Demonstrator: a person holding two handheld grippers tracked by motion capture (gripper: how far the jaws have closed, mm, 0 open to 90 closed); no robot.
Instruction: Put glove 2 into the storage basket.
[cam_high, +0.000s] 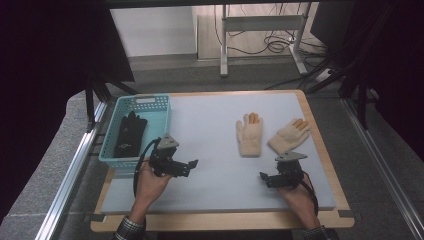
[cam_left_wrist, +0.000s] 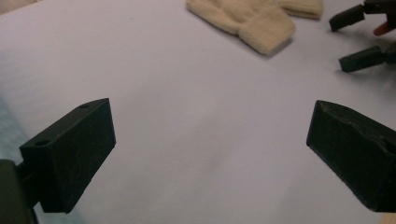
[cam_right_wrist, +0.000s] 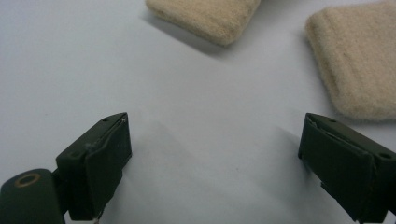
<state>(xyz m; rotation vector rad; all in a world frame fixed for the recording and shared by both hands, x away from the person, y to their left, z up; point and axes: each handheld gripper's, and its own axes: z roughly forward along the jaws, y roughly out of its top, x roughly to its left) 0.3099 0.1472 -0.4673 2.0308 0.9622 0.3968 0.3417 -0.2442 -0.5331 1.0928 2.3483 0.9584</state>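
Observation:
Two cream knit gloves with orange fingertips lie flat on the pale mat (cam_high: 210, 130), a left one (cam_high: 249, 134) and a right one (cam_high: 288, 135). My right gripper (cam_high: 265, 178) sits just in front of their cuffs, open and empty. In the right gripper view its jaws (cam_right_wrist: 215, 140) stand wide apart over bare mat, with one cuff (cam_right_wrist: 205, 16) ahead and the other cuff (cam_right_wrist: 359, 60) at the right. My left gripper (cam_high: 190, 166) rests near the basket, open (cam_left_wrist: 210, 130) with nothing between its jaws. Ahead of it lie a glove cuff (cam_left_wrist: 261, 25) and the right gripper (cam_left_wrist: 359, 39).
A teal plastic basket (cam_high: 116, 107) stands at the table's left edge with black gloves (cam_high: 130, 134) inside. The mat covers a wooden tabletop (cam_high: 320, 125). Metal rails run along both sides. Table legs and cables stand on the floor beyond.

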